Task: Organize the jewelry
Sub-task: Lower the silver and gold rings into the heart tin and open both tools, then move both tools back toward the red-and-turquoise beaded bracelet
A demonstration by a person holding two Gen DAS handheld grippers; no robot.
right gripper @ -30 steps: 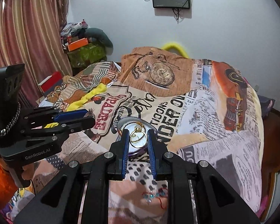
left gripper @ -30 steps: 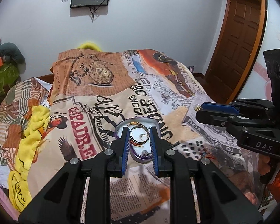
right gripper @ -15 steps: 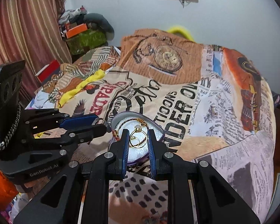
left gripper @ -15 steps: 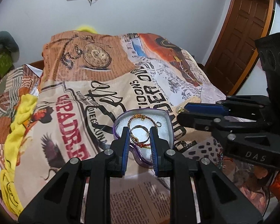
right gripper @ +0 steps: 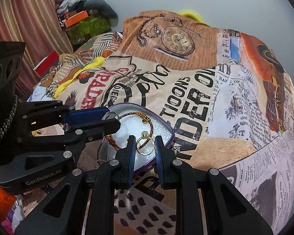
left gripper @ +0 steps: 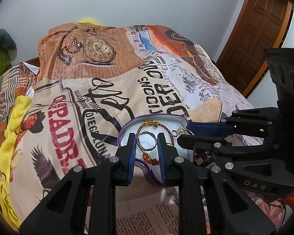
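"DAS" marks right gripper (left gripper: 183, 133); "GenRobot.AI" left gripper (right gripper: 110, 118).

Purple-rimmed tray (left gripper: 125, 126), red-gold bracelet (left gripper: 147, 124)

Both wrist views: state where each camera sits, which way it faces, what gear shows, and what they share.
Left wrist: sits on the left gripper, looks down along its jaws at the tin on the bed; a silver ring is between the jaws, and the right gripper enters from the right.
Right wrist: sits on the right gripper, faces the same tin; a gold ring is between its jaws, and the left gripper enters from the left.
Shared: tin, bracelet, blanket.
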